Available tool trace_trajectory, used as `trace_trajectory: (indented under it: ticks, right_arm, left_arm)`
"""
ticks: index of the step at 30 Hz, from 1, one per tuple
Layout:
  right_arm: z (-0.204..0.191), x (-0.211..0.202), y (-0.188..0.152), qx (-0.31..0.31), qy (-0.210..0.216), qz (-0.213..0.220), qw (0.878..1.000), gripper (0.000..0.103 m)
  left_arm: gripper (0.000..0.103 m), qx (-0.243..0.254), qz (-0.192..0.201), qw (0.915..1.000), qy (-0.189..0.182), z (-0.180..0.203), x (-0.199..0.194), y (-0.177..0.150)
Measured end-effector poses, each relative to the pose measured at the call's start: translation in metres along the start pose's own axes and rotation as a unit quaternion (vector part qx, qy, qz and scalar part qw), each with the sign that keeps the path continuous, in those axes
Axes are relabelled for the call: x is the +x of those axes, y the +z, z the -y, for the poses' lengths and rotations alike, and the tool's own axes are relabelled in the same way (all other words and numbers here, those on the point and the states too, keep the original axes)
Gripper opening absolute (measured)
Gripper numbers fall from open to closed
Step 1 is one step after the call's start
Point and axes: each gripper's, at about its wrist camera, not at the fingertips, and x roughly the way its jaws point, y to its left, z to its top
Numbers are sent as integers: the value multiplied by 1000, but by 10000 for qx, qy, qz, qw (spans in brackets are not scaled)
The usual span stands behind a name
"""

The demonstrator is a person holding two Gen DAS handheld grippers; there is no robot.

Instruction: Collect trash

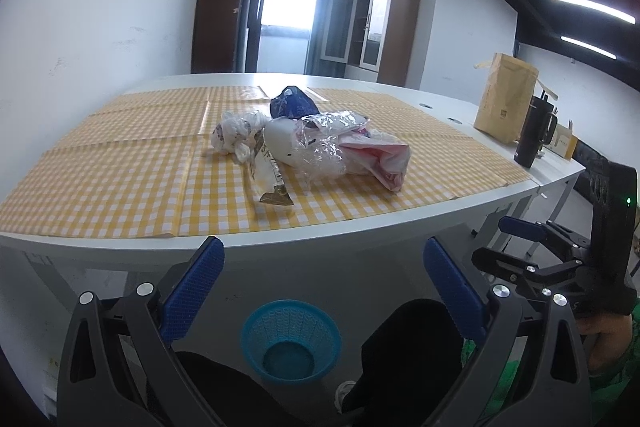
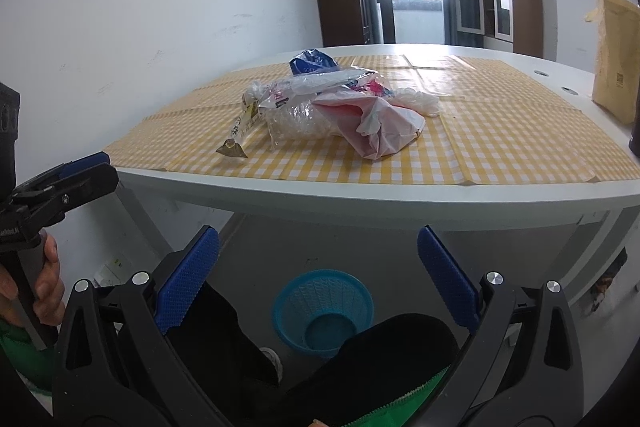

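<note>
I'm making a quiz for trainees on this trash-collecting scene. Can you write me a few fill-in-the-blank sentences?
1. The trash pile lies on a yellow ____ tablecloth.
2. The waste basket on the floor is ____ in colour.
3. The left gripper and the right gripper both stand ____, holding nothing.

Missing words: checked; blue; open

Desk point(image 1: 360, 227): white; cloth point(image 1: 120, 179): yellow-white gingham. Basket point(image 1: 291, 341): turquoise. Trash pile point(image 1: 316, 143): clear, pink, white, navy. Paper bag point(image 1: 505, 95): tan. Tool pads point(image 1: 196, 287): blue.
</note>
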Motion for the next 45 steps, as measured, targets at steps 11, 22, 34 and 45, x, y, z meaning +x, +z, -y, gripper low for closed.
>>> trace_trajectory:
  ticks: [11, 22, 34, 45]
  right_arm:
    - [0, 3, 0, 49, 12, -30, 10000, 94]
    - [4, 5, 2, 95, 41, 5, 9999, 94]
    - [24, 28, 29, 154, -20, 51, 9999, 94]
    - [43, 77, 65, 251, -36, -110, 9996, 90]
  left_arm:
    - [97, -160, 20, 9999, -16, -6, 0, 0]
    - [97, -369, 23, 9991, -196, -12, 2, 2]
    - [97, -143, 95, 9998, -105, -16, 27, 32]
    - [97, -164, -114, 9998, -71, -28, 86, 65]
